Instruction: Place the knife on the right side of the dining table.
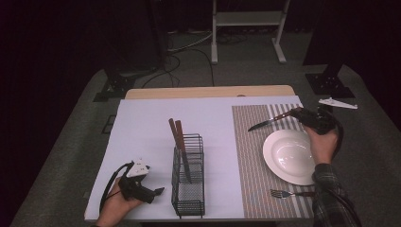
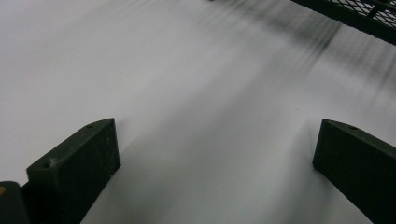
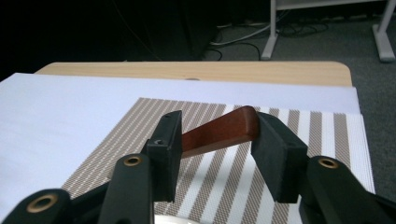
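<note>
Brown handle: the knife's (image 1: pixel 273 121) wooden handle (image 3: pixel 219 131) is seen close in the right gripper view, lying between the two black jaws of the right gripper (image 3: pixel 219 149); its rounded end reaches the right-hand pad, while contact with the left-hand pad cannot be told.
Right gripper state: the jaws are part open around the handle, and a firm clamp is not shown.
High view: the whole knife is shown, with its dark blade pointing left over the striped mat (image 1: pixel 250 156) and its handle at the right gripper (image 1: pixel 302 115), just beyond the plate (image 1: pixel 288 156).
Left gripper view: bare white sheet (image 2: pixel 196 93) is seen between widely parted jaws of the left gripper (image 2: pixel 215 158), with a corner of the rack (image 2: pixel 369 18) at upper right.
Left gripper state: released, nothing between the jaws; in the high view it (image 1: pixel 158 191) is held near the table's front edge, just left of the rack (image 1: pixel 189 189).
Rack: two brown-handled utensils (image 1: pixel 177 137) are stood in its far compartment, leaning left.
Plate: white, set on the mat.
Fork: a fork (image 1: pixel 283 193) is laid on the mat in front of the plate, tines to the left.
</note>
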`<state>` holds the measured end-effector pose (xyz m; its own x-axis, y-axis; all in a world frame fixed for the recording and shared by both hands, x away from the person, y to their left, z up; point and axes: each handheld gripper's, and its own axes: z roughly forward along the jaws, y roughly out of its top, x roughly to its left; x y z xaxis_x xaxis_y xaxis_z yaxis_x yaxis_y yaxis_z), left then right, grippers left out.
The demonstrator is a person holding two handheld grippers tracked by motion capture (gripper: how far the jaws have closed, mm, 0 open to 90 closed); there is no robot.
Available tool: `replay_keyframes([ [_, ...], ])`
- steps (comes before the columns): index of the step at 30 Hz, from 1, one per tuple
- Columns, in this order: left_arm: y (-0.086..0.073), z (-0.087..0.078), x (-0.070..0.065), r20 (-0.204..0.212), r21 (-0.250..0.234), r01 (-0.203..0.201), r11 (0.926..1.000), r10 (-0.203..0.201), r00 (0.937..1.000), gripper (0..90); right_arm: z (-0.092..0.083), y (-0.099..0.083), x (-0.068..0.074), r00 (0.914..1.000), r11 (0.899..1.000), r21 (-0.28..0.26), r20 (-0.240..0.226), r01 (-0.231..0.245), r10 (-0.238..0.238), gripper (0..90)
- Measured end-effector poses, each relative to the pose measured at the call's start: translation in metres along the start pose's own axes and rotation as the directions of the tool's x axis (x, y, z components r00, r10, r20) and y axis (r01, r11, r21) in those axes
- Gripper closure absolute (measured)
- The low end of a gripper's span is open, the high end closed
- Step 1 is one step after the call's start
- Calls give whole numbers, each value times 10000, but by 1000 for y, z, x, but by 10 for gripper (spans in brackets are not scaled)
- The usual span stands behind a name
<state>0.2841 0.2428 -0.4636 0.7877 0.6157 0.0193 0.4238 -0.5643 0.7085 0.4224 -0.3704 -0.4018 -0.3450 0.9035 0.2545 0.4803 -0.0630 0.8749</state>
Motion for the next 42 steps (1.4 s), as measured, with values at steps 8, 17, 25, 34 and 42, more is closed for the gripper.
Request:
replay_keyframes([
  [8, 0, 0, 0, 0, -5, 4, 10000, -4, 10000, 0, 4, -8, -7, 9993, 9993, 215, 229, -297, 292, 489],
  [17, 0, 0, 0, -1, -7, 7, 10000, -7, 10000, 0, 10, -14, -13, 9970, 9966, 562, 515, -600, 571, 439],
  [25, 0, 0, 0, -1, -9, 9, 10000, -9, 10000, 0, 16, -18, -17, 9920, 9877, 1134, 786, -1077, 992, 405],
  [34, 0, 0, 0, -1, -7, 4, 10000, -4, 10000, 0, 20, -22, -20, 9866, 9772, 1620, 1106, -1373, 1203, 396],
  [42, 0, 0, 0, 2, -2, 7, 10000, -7, 10000, 0, 26, -21, -19, 9823, 9677, 2102, 1531, -1390, 1078, 373],
])
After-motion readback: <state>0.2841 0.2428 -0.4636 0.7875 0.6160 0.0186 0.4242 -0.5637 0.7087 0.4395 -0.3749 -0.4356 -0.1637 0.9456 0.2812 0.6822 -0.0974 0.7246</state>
